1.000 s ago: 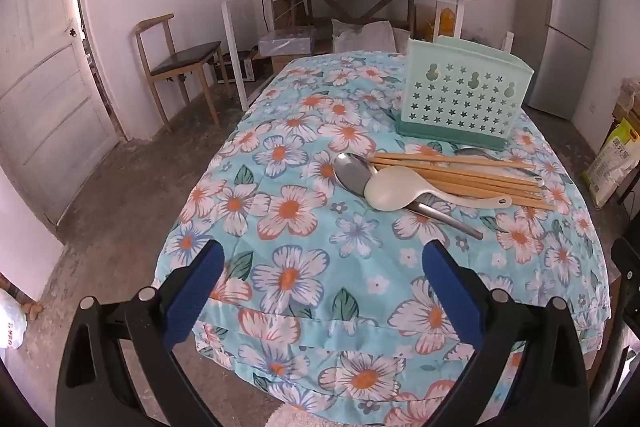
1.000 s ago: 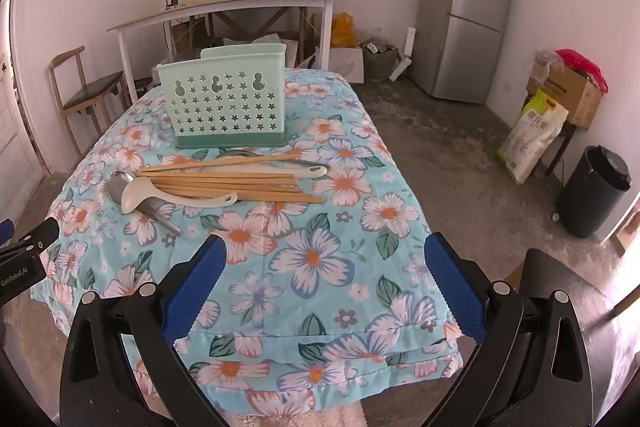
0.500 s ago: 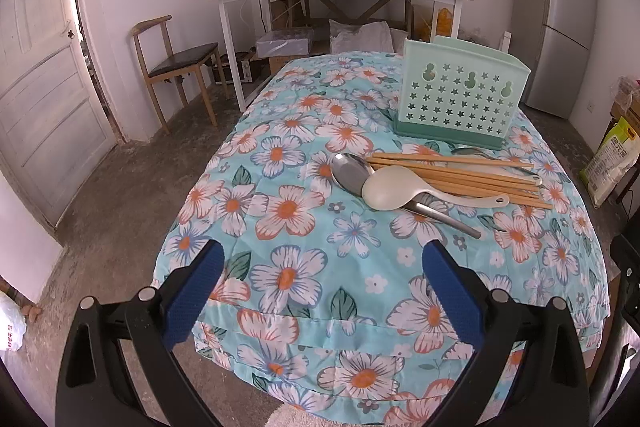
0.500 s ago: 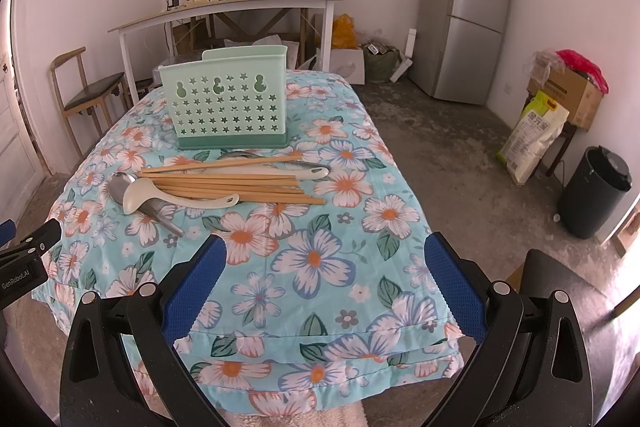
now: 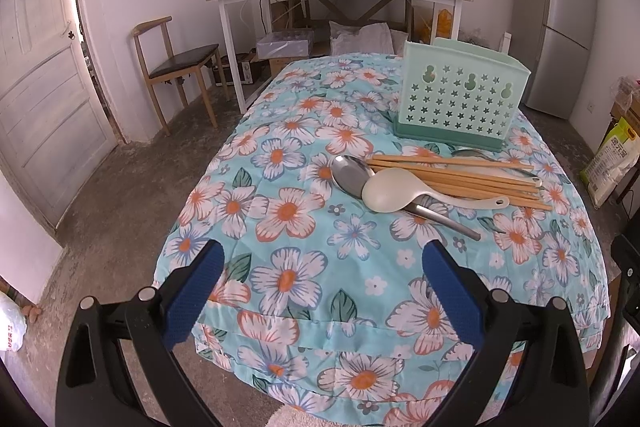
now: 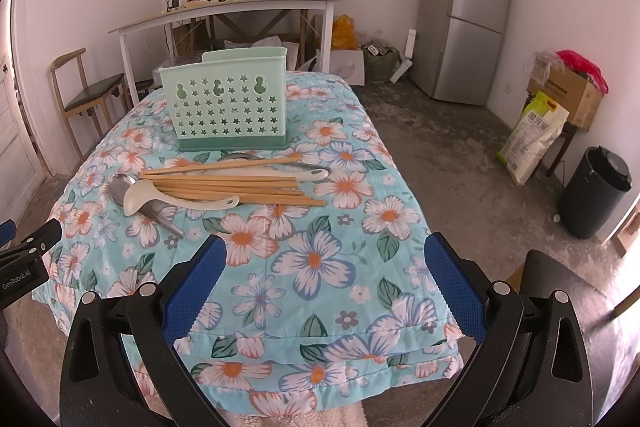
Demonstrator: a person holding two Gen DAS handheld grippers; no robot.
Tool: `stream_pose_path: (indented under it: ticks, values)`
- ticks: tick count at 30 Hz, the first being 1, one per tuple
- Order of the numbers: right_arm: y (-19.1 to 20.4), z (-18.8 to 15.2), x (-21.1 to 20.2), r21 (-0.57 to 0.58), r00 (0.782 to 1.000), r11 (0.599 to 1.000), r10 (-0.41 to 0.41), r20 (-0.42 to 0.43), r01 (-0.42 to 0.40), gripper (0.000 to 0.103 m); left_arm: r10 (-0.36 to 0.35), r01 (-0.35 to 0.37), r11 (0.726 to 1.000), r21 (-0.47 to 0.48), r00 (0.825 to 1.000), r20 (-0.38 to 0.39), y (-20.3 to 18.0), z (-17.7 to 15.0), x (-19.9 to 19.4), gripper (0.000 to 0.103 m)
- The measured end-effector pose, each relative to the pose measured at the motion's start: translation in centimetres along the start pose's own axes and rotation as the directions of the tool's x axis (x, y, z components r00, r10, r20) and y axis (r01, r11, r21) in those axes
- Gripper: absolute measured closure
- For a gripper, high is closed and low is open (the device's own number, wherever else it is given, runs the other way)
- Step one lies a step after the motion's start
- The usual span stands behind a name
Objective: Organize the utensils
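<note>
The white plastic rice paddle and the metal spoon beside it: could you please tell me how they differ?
The white plastic rice paddle is matte and lies on top; the shiny metal spoon lies partly beneath it. The paddle's handle runs alongside the wooden chopsticks; the spoon's handle angles toward the camera. Both lie flat on the floral tablecloth.

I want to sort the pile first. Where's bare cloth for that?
The near half of the floral tablecloth, between the chopsticks and both open grippers, is bare. It's crowded between the green caddy and white rice paddle.
</note>
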State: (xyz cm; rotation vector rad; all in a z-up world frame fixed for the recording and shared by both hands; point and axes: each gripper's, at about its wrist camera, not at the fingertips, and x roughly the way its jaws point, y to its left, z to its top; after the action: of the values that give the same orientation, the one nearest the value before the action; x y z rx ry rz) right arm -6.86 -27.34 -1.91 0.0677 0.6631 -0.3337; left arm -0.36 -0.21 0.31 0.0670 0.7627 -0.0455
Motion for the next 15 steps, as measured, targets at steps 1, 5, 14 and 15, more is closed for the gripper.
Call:
stream_pose_path:
  ticks: [1, 5, 14, 15]
  values:
    - [-0.08, -0.13, 0.04, -0.001, 1.000, 1.000, 0.000, 0.001, 0.000, 0.008, -0.001, 0.001, 1.000, 0.000, 1.000, 0.000, -0.02, -0.01, 0.01, 0.006]
    - [0.30, 0.38, -0.32, -0.002, 1.000, 1.000, 0.001, 0.002, -0.001, 0.008, 0.000, 0.000, 1.000, 0.001, 1.000, 0.000, -0.01, 0.01, -0.02, 0.006]
    - [0.25, 0.17, -0.11, -0.001, 1.000, 1.000, 0.000, 0.001, 0.000, 0.008, 0.000, 0.000, 1.000, 0.001, 1.000, 0.001, -0.04, 0.01, -0.06, 0.006]
    - [0.21, 0.11, -0.09, -0.001, 1.000, 1.000, 0.001, 0.002, -0.001, 0.008, -0.001, 0.001, 1.000, 0.001, 1.000, 0.000, -0.01, 0.02, -0.05, 0.006]
